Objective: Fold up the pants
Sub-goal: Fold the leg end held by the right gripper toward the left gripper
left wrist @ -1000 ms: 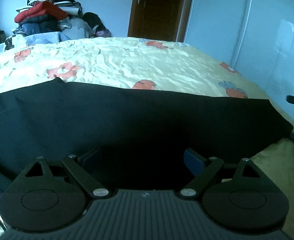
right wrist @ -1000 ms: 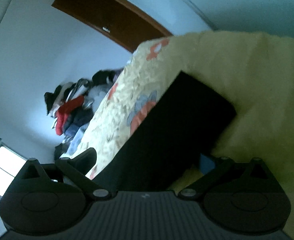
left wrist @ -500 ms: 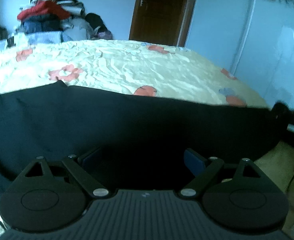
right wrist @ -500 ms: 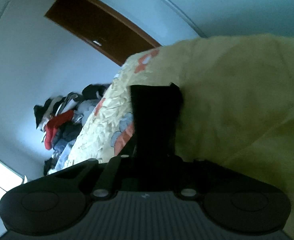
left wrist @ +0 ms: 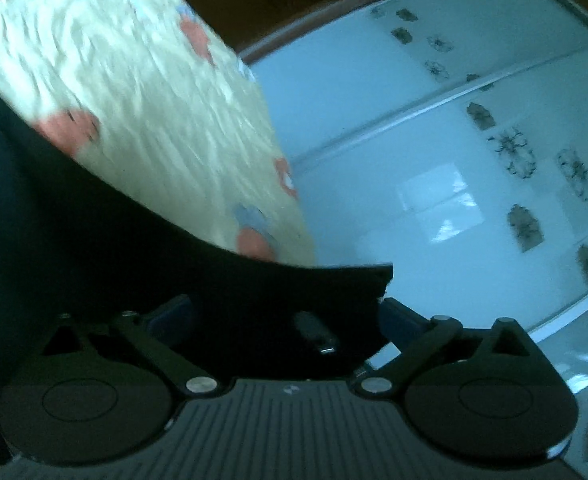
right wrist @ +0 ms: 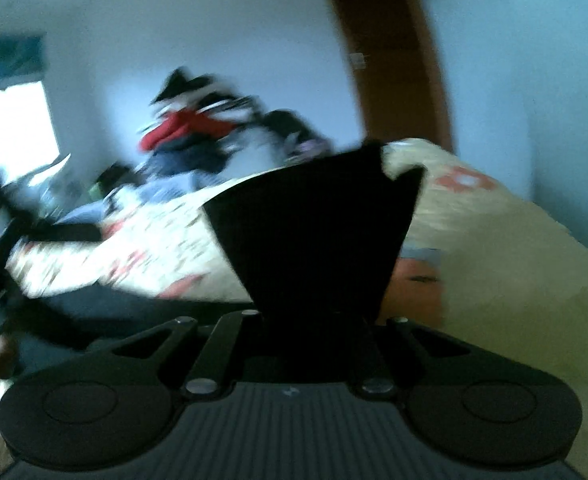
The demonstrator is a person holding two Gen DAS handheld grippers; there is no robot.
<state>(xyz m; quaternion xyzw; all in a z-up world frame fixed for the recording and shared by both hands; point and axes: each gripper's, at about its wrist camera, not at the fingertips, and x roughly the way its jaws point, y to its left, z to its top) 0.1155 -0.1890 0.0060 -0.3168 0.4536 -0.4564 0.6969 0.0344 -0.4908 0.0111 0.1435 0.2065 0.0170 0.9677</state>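
Scene: we see a bed (left wrist: 142, 92) under a pale yellow cover printed with red and blue flowers, shown through two fisheye cameras, both views tilted and blurred.

Pants: we see dark pants (left wrist: 94, 240) spread along the near edge of the bed; one end (right wrist: 317, 236) is lifted off the cover.

Left tool: our left tool (left wrist: 286, 316) has its jaws spread wide, and they have just been opening further. Dark cloth drapes across the gap between them, and a corner of it ends just beside the right-hand finger (left wrist: 401, 316). We cannot see either pad pressing on the cloth.

Right tool: our right tool (right wrist: 313, 320) has its jaws pressed together, pinching the lifted end of the pants. The cloth fans out above the pinch like a dark wedge, with the bed cover behind it.

Far edge of the bed: we make out a blurred pile of clothes (right wrist: 198, 136) with a red piece on top, against a pale wall.

Background, left view: we see a glossy white wardrobe (left wrist: 473, 168) with dark flower prints beyond the corner of the bed.

Background, right view: a brown door (right wrist: 389, 56) stands beyond the bed, and a bright window (right wrist: 10, 128) glows at the left.
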